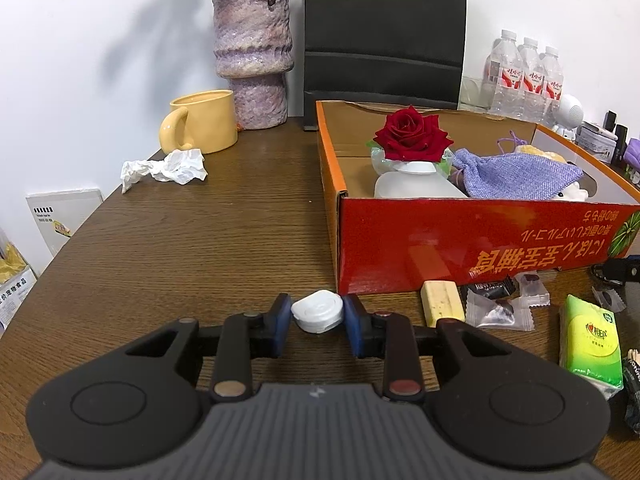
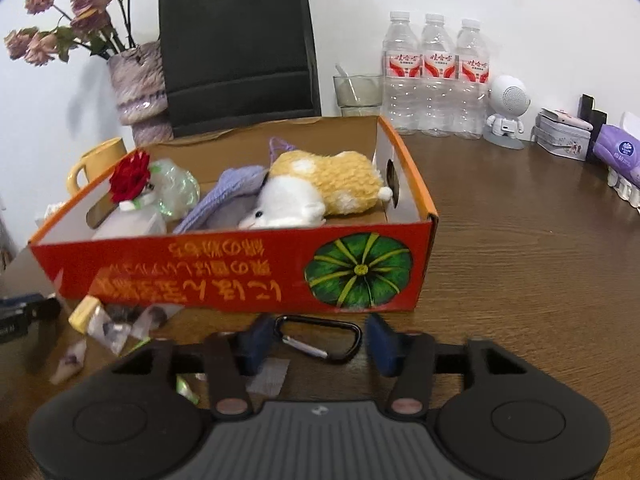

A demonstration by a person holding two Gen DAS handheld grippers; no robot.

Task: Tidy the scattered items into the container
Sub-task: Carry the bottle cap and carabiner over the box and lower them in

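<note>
Small white round case (image 1: 318,312) down on the wooden table (image 1: 200,240), just short of the red cardboard box (image 1: 460,240) near its left front corner, pinched between the blue pads (image 1: 282,314) of the left gripper (image 1: 316,314). So closed on it from both sides, narrow grip. Main worry there: rounded, smooth-looking rim and a shallow hold out near the pad tips, so easy to squirt out sideways on the lift and roll off across the table. Also gotta clear that tall front wall before going in, otherwise a knock on the edge and a shove of the whole box. Landing spot kinda tight too: red rose (image 1: 412,136) on its frosted bottle (image 1: 416,188) right behind the wall on that side, top-heavy by the look of it, so easy to tip with a careless drop. Over on the other side, black carabiner (image 2: 320,338) flat on the table just beside the box front, sitting between the pads of the right gripper (image 2: 318,336), jaws roughly half open and not squeezing anything as far as can be told (bit blurry). Thin and flat, so likely to slide or pivot out on closing, or get jammed against the box. Wrapped snacks (image 1: 500,308), yellow bar (image 1: 442,304) and green tissue pack (image 1: 590,340) lying in between, easy to sweep aside by accident.
</note>
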